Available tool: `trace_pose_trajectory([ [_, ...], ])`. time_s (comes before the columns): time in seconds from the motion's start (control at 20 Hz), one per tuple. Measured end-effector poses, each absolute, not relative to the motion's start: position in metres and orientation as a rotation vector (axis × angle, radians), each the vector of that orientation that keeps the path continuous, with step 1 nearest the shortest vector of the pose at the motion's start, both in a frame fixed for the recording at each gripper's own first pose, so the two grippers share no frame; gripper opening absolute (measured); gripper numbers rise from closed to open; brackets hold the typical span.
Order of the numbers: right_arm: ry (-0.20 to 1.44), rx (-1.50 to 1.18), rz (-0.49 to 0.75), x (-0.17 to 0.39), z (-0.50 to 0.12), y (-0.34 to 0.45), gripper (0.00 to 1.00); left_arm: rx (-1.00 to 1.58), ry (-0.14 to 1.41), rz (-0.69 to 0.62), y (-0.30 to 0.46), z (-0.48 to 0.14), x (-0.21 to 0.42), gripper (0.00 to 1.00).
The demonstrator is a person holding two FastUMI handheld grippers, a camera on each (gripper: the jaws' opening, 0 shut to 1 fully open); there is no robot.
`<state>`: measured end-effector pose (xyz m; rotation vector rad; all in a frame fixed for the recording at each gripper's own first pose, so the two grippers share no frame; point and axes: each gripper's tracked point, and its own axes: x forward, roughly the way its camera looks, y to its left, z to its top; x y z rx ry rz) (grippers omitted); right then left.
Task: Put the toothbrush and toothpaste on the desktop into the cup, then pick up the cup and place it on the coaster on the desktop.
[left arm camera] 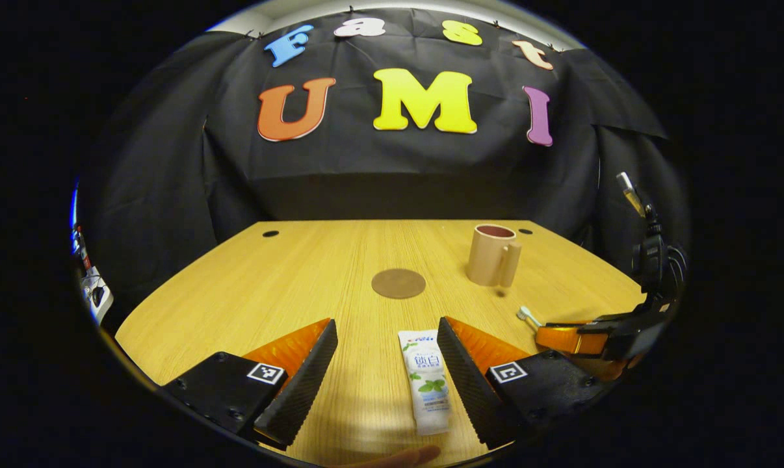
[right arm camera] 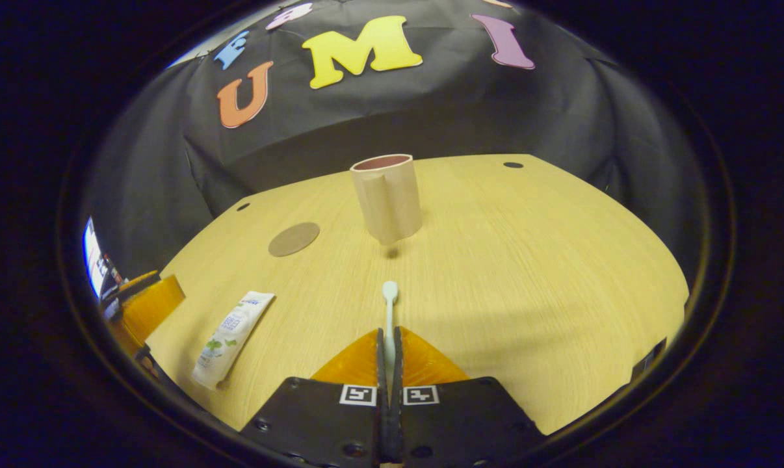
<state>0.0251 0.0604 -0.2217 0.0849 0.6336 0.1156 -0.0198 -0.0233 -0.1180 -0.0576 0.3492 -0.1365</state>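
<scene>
While our left gripper [left arm camera: 387, 328] hung low over the desktop [left arm camera: 314, 273] with its two fingers spread wide apart, the toothpaste [left arm camera: 426, 380] lay flat between them, closer to the right finger. We could not tell if that finger touched the tube. Nothing was gripped there.

Our right gripper [right arm camera: 389, 341] was squeezed tight on the toothbrush [right arm camera: 389, 305]. Both fingers pressed on its handle, and the brush head stuck out in front, pointing at the cup [right arm camera: 387, 195]. In the left gripper view the right gripper [left arm camera: 548, 335] was off to the right, near the table's edge, with the toothbrush [left arm camera: 528, 316] head poking out.

The cup [left arm camera: 493, 255] stood upright toward the back right of the desktop, well in from the edges, with bare wood all around it. The coaster [left arm camera: 398, 283] lay flat near the middle, apart from the cup. There was open wood between the brush head and the cup.

We counted one cup, one coaster, one toothbrush, one toothpaste and two grippers. Small dark holes [left arm camera: 270, 233] sat near the back corners.
</scene>
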Motion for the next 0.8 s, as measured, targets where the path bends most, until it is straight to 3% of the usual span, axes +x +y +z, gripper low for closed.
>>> trace_pose_trajectory([
  [0.5, 0.461, 0.053, 0.127, 0.023, -0.166, 0.049, 0.01, -0.109, 0.630, -0.179, -0.051, -0.171, -0.039, 0.89],
  [0.65, 0.414, 0.027, 0.124, 0.021, -0.150, 0.048, 0.00, -0.139, 0.665, -0.167, -0.052, -0.176, -0.040, 0.80],
  [0.7, 0.404, 0.019, 0.127, 0.020, -0.147, 0.048, 0.00, -0.140, 0.658, -0.166, -0.052, -0.175, -0.039, 0.70],
  [0.8, 0.392, 0.015, 0.147, 0.017, -0.142, 0.051, 0.04, -0.139, 0.664, -0.169, -0.054, -0.176, -0.038, 0.66],
])
